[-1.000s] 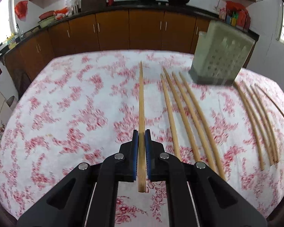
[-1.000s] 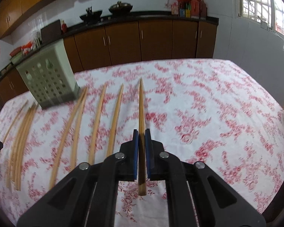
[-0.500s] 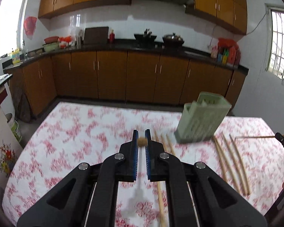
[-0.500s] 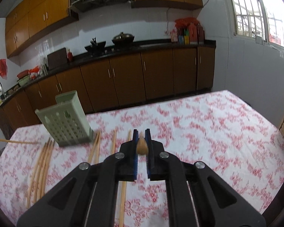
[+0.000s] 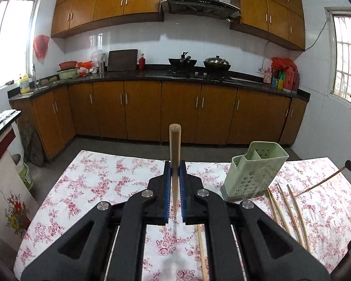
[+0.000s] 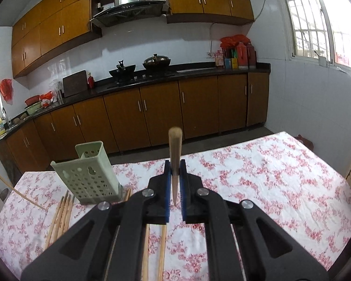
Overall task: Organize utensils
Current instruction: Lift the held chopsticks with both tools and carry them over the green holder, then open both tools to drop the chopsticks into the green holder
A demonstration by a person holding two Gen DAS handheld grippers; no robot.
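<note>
My left gripper (image 5: 174,171) is shut on a wooden chopstick (image 5: 174,149) that stands upright, thick end up, above the table. My right gripper (image 6: 174,171) is shut on another chopstick (image 6: 174,149), also upright. A pale green perforated utensil holder (image 5: 252,173) stands on the table, right of the left gripper; it also shows in the right wrist view (image 6: 89,175), to the left. Loose chopsticks (image 5: 290,213) lie beside the holder, and more chopsticks (image 6: 60,215) show in the right wrist view.
The table has a white cloth with red flowers (image 5: 100,182). Brown kitchen cabinets (image 5: 142,110) and a dark counter with pots run along the far wall. The other gripper's chopstick (image 5: 325,180) shows at the left view's right edge.
Both grippers have lifted their chopsticks off the table and tilted up, so each chopstick went from lying flat to standing upright. The views now face the cabinets.
</note>
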